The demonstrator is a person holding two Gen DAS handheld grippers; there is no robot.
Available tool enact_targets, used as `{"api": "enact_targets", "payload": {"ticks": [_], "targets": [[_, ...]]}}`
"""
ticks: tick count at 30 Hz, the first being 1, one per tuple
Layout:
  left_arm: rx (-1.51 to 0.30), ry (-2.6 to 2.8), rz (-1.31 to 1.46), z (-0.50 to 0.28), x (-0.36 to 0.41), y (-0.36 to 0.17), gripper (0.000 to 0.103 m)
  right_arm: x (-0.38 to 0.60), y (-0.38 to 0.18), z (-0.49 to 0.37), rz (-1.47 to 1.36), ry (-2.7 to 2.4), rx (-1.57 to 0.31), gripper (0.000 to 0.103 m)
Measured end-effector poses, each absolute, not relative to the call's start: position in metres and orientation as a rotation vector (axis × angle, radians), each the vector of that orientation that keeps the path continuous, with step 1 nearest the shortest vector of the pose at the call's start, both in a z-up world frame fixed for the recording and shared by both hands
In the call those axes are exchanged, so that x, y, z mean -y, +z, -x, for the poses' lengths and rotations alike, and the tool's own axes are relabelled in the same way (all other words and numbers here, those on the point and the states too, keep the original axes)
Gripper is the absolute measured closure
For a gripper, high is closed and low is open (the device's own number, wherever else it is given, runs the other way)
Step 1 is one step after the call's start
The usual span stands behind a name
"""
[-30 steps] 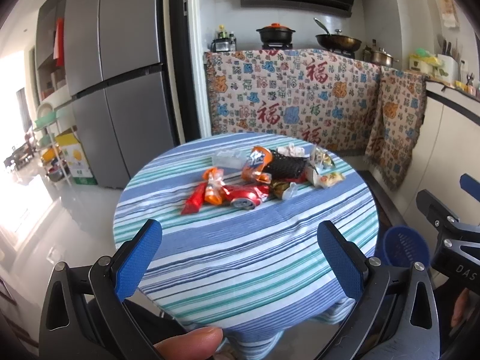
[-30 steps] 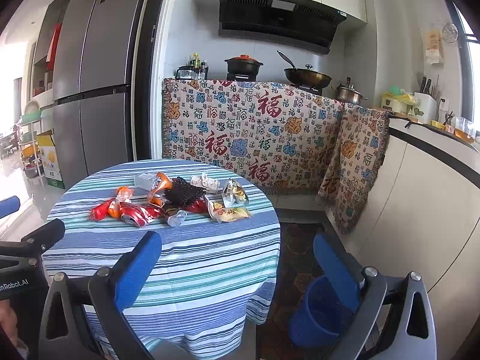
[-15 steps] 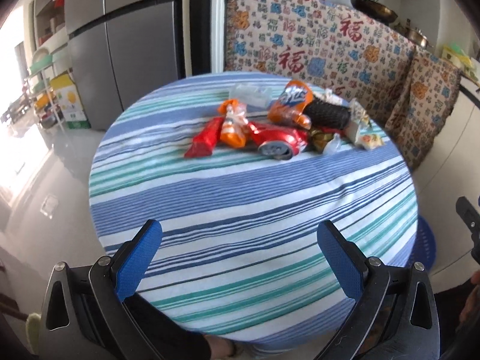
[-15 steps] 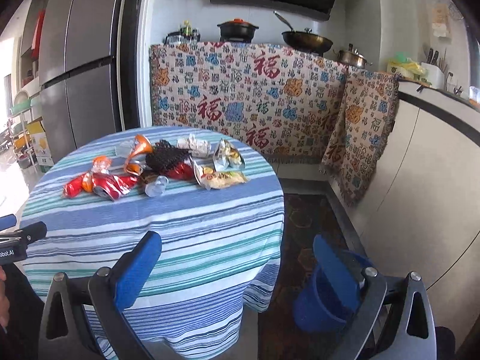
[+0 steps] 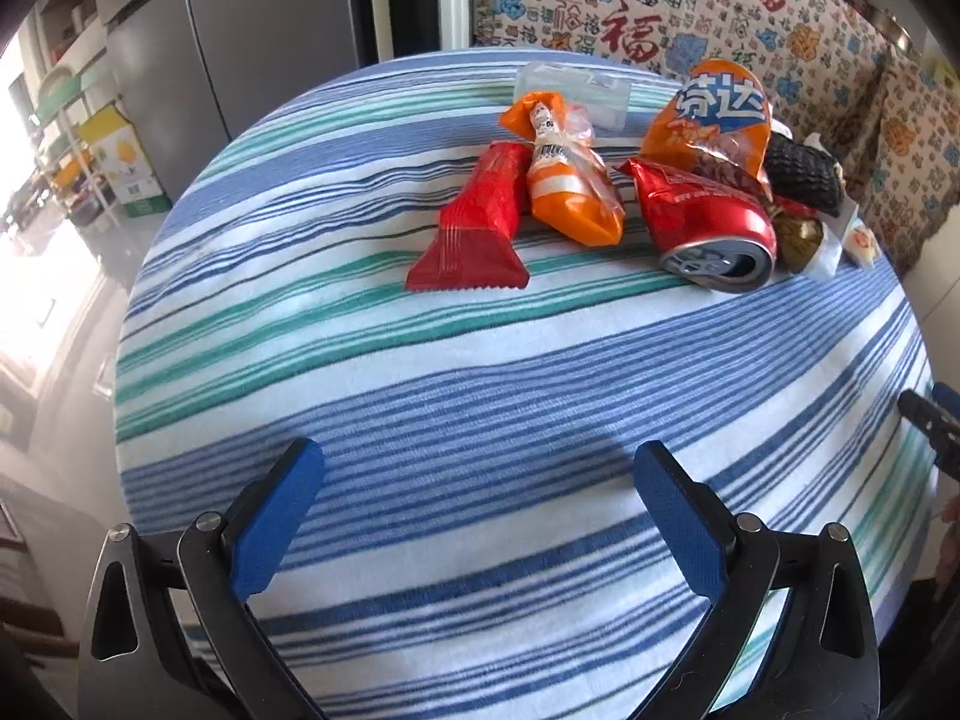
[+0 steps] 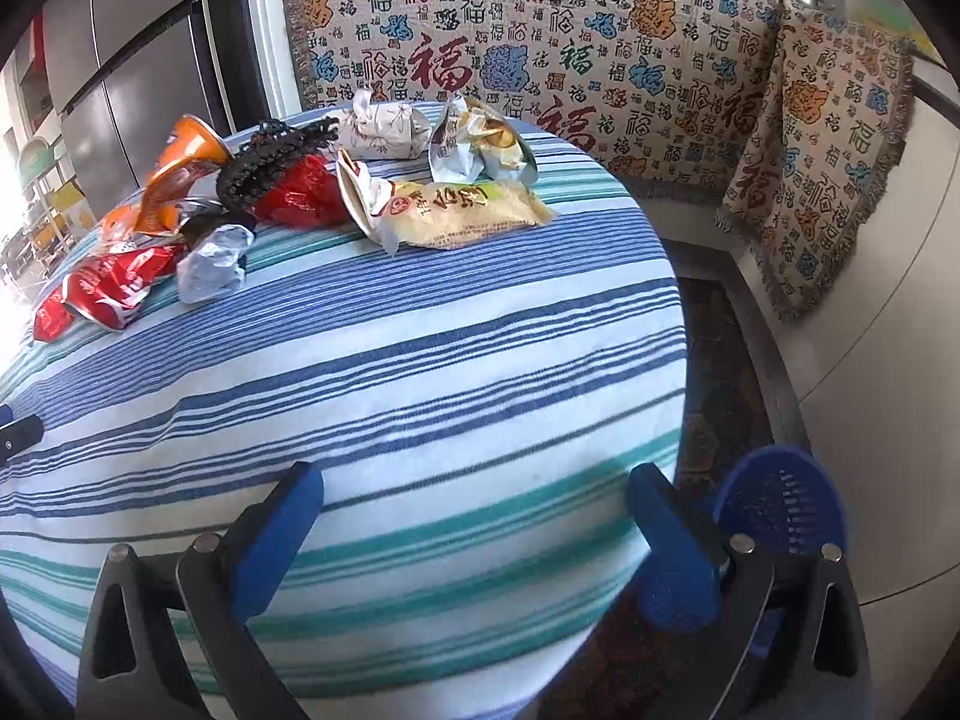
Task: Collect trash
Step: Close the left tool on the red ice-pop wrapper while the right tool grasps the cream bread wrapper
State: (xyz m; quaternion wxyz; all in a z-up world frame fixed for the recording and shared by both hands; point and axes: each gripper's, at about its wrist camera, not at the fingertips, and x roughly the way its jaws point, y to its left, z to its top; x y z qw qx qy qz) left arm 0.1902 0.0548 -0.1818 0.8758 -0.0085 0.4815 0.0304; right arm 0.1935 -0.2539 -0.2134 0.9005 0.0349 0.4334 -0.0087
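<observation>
Red wrapper point(image 5: 474, 234) lengthwise toward left gripper point(image 5: 477, 480), empty

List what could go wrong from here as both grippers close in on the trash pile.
1. The crushed red can lies on its side and may roll when the left gripper nudges it.
2. The wrappers overlap, so gripping the red wrapper could drag the orange packet along.
3. The blue basket sits on the floor beyond the table edge; light pieces carried by the right gripper might miss it.
</observation>
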Motion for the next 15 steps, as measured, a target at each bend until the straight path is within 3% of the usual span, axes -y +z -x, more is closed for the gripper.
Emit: {"api": "enact_targets", "payload": {"ticks": [15], "targets": [[-0.961, 0.033, 0.001, -0.238, -0.055, -0.183, 0.0, 0.267, -0.213, -0.286, -0.027, 0.081, -0.934, 0.0]]}}
